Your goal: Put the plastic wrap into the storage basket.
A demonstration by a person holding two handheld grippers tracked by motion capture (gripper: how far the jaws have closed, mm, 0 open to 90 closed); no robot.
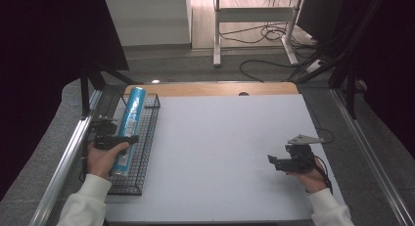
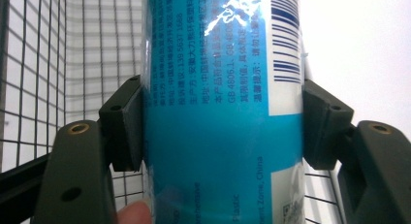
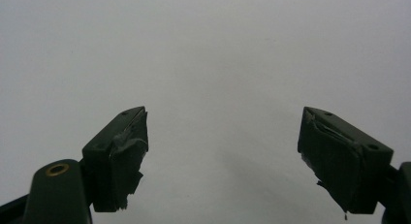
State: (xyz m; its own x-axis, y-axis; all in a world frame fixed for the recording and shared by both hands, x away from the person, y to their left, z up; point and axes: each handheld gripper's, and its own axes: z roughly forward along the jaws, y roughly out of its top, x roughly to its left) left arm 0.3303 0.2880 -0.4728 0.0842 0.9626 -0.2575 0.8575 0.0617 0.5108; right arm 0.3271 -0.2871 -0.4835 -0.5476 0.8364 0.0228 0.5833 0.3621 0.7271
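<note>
Left gripper has its jaws clamped on the blue cylindrical roll, which lies lengthwise in the black wire basket at the table's left edge. This looks like the grasp stage, so the next move calls for a clean lift over the basket's low rim. Right gripper waits near the right edge with jaws apart over bare white tabletop, nothing blocking.

Counted: 1 blue roll lying in 1 black wire basket at 9 o'clock on 1 white worktop. 2 grippers: left gripper at 9, right gripper approx 4 o'clock. 2 hands, 2 white sleeves.
</note>
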